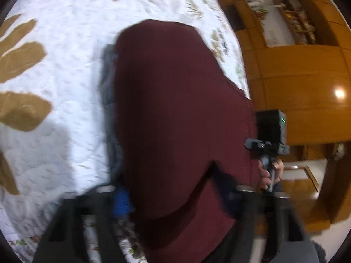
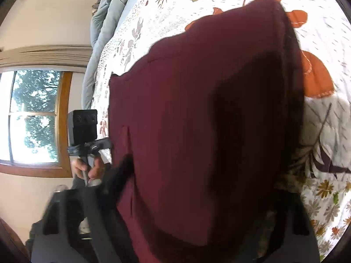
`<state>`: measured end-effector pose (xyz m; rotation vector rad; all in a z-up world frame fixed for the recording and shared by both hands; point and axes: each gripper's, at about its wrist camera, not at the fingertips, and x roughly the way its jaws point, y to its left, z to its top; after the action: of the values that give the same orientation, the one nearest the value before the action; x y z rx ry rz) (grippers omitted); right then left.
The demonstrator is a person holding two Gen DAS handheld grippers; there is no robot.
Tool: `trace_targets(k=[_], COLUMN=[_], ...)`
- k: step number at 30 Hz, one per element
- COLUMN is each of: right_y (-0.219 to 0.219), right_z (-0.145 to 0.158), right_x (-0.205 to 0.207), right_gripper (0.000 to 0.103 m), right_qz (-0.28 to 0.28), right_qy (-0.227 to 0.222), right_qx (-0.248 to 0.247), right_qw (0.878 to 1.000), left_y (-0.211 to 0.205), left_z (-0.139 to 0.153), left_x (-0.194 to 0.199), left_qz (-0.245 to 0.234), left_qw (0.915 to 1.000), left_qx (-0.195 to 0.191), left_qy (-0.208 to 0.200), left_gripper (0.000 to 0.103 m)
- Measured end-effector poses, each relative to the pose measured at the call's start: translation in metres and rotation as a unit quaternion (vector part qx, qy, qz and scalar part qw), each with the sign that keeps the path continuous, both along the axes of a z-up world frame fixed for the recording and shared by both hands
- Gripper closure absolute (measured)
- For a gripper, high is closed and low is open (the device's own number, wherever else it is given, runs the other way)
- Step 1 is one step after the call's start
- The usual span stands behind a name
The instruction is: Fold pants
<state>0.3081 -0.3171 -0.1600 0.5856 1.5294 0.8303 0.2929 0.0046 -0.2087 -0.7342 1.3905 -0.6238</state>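
Note:
The maroon pants hang in a fold over a white floral bedspread. My left gripper is shut on the pants' near edge; cloth drapes between its dark fingers. In the right wrist view the pants fill the middle, and my right gripper is shut on their near edge. Each view shows the other gripper and its hand beside the cloth: the right one in the left wrist view, the left one in the right wrist view. The image is motion-blurred.
A grey-blue garment lies under the pants' left edge. Wooden cabinets and shelves stand past the bed's right side. A window and a grey folded quilt lie beyond the bed.

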Motion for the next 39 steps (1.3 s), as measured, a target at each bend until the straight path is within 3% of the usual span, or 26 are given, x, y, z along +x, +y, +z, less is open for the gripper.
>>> trace_targets(k=[1,3,13,18,24,31,33,36,39], right_y=[-0.002,-0.002,0.014,0.065,0.161,0.265,0.274,0.264,0.255], right_z=[0.000,0.006,0.029,0.045,0.042,0.001,-0.017,-0.052,-0.054], right_x=[-0.001,-0.006,-0.005,0.022,0.084,0.139,0.149,0.160,0.156], right_gripper=[0.042,0.047,0.055,0.055,0.055,0.055,0.049,0.044,0.042], right_qz=[-0.004,-0.006,0.004,0.022,0.047,0.067,0.067,0.054,0.057], right_qy=[-0.001,-0.012,-0.056,-0.076,-0.087,-0.058,-0.045,-0.016,-0.013], right_qx=[0.002,0.000,-0.007,0.006,0.021,0.036,0.033,0.031,0.047], right_qw=[1.000,1.000,0.998,0.997,0.995,0.995,0.996,0.998,0.997], left_y=[0.003,0.004,0.032,0.082,0.179,0.282,0.297,0.305,0.311], left_z=[0.000,0.004,0.038,0.060,0.071,0.044,0.026,-0.009,-0.012], left_x=[-0.003,-0.008,-0.021,-0.009,0.026,0.054,0.051,0.044,0.038], left_qz=[0.005,0.007,0.027,0.060,0.116,0.176,0.184,0.179,0.195], left_qw=[1.0000,0.9998,0.9975,0.9946,0.9892,0.9819,0.9810,0.9831,0.9804], left_qx=[-0.007,-0.001,-0.032,-0.020,0.020,0.039,0.044,0.032,0.012], left_qy=[-0.004,-0.018,-0.056,-0.081,-0.087,-0.058,-0.042,-0.018,-0.029], left_gripper=[0.061,0.064,0.070,0.070,0.070,0.070,0.069,0.059,0.055])
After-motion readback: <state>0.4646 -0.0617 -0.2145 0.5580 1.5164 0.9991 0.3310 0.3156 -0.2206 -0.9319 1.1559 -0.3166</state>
